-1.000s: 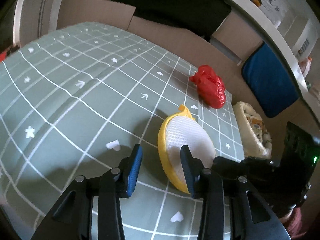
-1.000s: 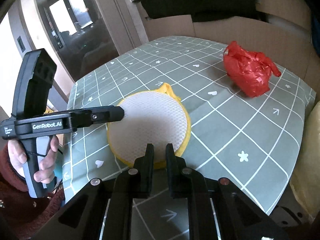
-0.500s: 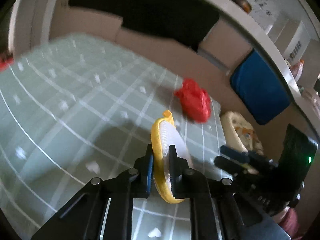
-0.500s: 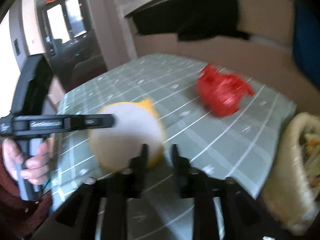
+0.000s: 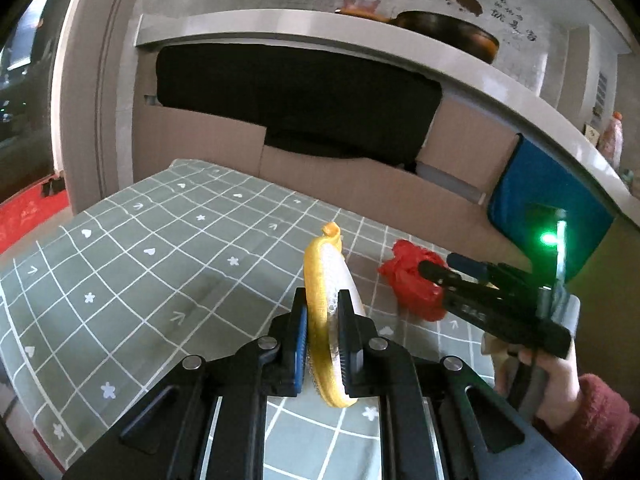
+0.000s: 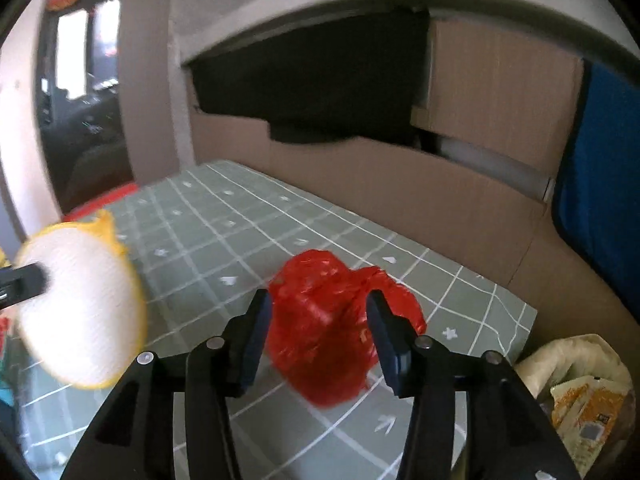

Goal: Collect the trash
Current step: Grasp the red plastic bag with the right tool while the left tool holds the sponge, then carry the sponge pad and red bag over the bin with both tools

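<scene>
The left tool (image 5: 323, 334) is clamped on a round yellow-rimmed pad with a white mesh face (image 5: 329, 312), holding it on edge and lifted clear of the bench (image 5: 160, 280), which wears a grey-green cloth printed with a white grid, hearts, stars and arrows. The pad's yellow loop points up and away at its far end. In the right wrist view the same pad (image 6: 80, 312) shows at the left edge, its white face turned toward that camera and one black finger of the left tool crossing it.

The right tool (image 6: 318, 334) stands with its fingers spread wide, either side of a crumpled red plastic bag (image 6: 332, 328) that lies on the cloth toward the bench's right, far corner. Whether the blue pads touch the plastic cannot be told, as this view is motion-blurred. From the left wrist view the red bag (image 5: 412, 284) lies to the right of the held pad, with the right tool (image 5: 438, 268) reaching in over it from the right, gripped by a hand (image 5: 556, 380) in a dark red sleeve.

Off the bench's near right edge sits a pale bag with printed wrappers inside (image 6: 580, 384). Brown cardboard panels (image 6: 400, 188) stand behind the bench, a blue cushion-like panel (image 6: 604, 172) to the far right.
</scene>
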A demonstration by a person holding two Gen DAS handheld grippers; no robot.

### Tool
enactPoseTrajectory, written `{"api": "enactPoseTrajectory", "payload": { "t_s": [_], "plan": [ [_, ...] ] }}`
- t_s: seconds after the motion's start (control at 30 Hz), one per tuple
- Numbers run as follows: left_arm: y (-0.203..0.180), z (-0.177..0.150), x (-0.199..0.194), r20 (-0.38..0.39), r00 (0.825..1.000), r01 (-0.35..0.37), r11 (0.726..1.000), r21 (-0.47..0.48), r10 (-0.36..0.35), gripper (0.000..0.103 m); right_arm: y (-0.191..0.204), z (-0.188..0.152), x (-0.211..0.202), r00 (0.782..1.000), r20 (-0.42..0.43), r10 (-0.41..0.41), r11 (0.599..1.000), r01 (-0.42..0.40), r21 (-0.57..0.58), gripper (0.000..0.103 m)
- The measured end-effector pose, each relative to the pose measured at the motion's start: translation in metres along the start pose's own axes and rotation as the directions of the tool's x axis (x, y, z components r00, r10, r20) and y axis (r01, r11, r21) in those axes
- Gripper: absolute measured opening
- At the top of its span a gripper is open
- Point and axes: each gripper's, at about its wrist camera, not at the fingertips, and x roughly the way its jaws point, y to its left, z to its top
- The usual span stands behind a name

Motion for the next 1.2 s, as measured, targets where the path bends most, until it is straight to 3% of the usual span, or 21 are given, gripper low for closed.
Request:
{"api": "enactPoseTrajectory", "payload": {
  "t_s": [0.1, 0.23, 0.43, 0.57, 0.77, 1.0, 1.2],
  "plan": [
    [-0.001, -0.002, 0.002, -0.002, 1.0, -0.016, 1.0, 0.006, 0.016, 0.014, -0.006, -0.002, 0.027, 0.995, -0.087, -0.05, 0.999, 0.051, 0.013, 0.051],
    [-0.002, -0.004, 0.008, -0.021, 1.0, -0.019, 1.0, 0.01, 0.02, 0.014, -0.021, -0.013, 0.03, 0.994, -0.109, 0.0, 0.995, 0.011, 0.099, 0.06],
    [-0.008, -0.008, 0.011, -0.033, 0.999, -0.008, 1.0, 0.006, 0.008, 0.014, -0.03, -0.02, 0.027, 0.988, -0.14, 0.066, 0.986, -0.043, 0.164, 0.059],
    [-0.015, -0.007, 0.008, -0.022, 1.0, -0.004, 1.0, 0.019, 0.004, 0.014, -0.031, -0.023, 0.005, 0.993, -0.091, 0.079, 0.983, -0.063, 0.17, 0.05],
    [-0.041, 0.005, 0.001, 0.019, 0.999, 0.029, 0.998, 0.062, -0.03, 0.014, -0.028, -0.023, -0.061, 0.999, 0.016, 0.05, 0.99, -0.052, 0.131, 0.05],
    [-0.094, 0.024, -0.008, 0.071, 0.988, 0.126, 0.984, 0.127, -0.136, 0.014, -0.049, -0.015, -0.134, 0.991, 0.126, -0.038, 0.993, 0.023, 0.119, 0.05],
    [-0.15, 0.035, -0.001, 0.056, 0.958, 0.266, 0.947, 0.183, -0.28, 0.014, -0.087, -0.024, -0.184, 0.974, 0.185, -0.135, 0.977, 0.1, 0.188, 0.05]
  ]
}}
